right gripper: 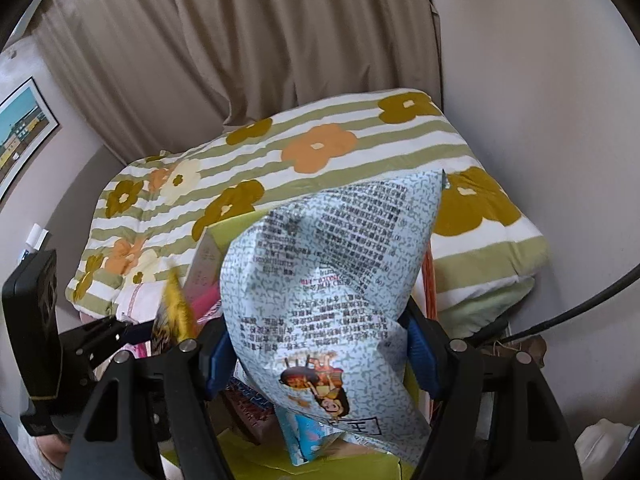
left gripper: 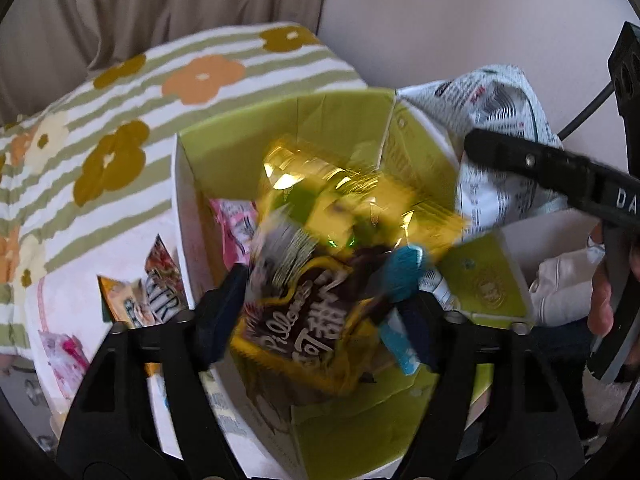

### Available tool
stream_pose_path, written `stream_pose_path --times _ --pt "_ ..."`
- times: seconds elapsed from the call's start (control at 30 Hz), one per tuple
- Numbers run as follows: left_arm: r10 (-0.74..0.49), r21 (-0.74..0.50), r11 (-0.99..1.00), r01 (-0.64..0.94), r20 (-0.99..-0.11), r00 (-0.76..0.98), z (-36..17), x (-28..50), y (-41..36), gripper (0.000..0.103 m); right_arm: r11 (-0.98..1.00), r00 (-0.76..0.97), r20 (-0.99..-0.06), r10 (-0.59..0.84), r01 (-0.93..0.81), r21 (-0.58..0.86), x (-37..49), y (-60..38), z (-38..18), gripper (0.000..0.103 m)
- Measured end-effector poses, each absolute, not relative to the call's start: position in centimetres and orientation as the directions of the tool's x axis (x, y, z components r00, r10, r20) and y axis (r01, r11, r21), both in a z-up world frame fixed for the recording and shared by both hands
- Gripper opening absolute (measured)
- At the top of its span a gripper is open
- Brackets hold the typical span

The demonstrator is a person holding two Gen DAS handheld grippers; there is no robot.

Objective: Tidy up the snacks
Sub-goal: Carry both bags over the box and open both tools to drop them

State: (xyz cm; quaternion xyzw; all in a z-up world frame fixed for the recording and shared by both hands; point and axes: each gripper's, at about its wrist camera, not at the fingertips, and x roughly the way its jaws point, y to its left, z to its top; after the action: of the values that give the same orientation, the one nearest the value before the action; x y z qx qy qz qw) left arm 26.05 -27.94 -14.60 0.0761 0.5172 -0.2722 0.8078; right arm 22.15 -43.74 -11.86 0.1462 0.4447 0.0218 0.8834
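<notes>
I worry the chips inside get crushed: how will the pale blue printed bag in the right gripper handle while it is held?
The pale blue bag looks puffed with air, so probably light and squashy. Its film creases where the right gripper pinches it, so contents there may crack. The glossy film could slip under a loose grip.

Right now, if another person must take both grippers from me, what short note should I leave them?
Left gripper: shut on a yellow-and-brown Pillows snack bag, held above the open green-lined cardboard box; the picture is motion-blurred.
Right gripper: shut on a pale blue printed snack bag, also over the box.
In the box: a pink packet can be seen; a small blue wrapper is near the left fingers.
Left to do: several packets lie outside, left of the box on the white cloth, beside the floral striped quilt. Put both held bags in, then collect those.
</notes>
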Motion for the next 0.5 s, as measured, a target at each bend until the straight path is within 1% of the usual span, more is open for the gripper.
stream_pose_path --times 0.03,0.07,0.17,0.33,0.5 --pt "-0.344 -0.144 0.846 0.514 -0.883 0.319 -14.8 26.0 -27.9 0.095 0.954 0.599 -0.782 0.173 0.097 0.285 22.3 -43.8 -12.2 0.068" --pt "-0.336 -0.132 0.849 0.512 -0.883 0.328 -14.9 25.9 -27.7 0.098 0.952 0.596 -0.783 0.176 0.100 0.289 22.4 -43.8 -12.4 0.068" --pt "-0.321 -0.106 0.852 0.513 -0.879 0.353 -14.5 25.2 -26.9 0.098 0.950 0.586 -0.789 0.184 0.102 0.296 22.6 -44.0 -13.0 0.068" --pt "-0.337 -0.117 0.860 0.496 -0.860 0.382 -13.8 25.0 -25.0 0.098 0.948 0.563 -0.805 0.189 0.110 0.300 23.9 -44.1 -13.9 0.068" --pt "-0.339 -0.126 0.870 0.477 -0.855 0.392 -13.4 25.2 -23.9 0.098 0.959 0.544 -0.819 0.180 0.090 0.270 26.3 -43.8 -14.0 0.068"
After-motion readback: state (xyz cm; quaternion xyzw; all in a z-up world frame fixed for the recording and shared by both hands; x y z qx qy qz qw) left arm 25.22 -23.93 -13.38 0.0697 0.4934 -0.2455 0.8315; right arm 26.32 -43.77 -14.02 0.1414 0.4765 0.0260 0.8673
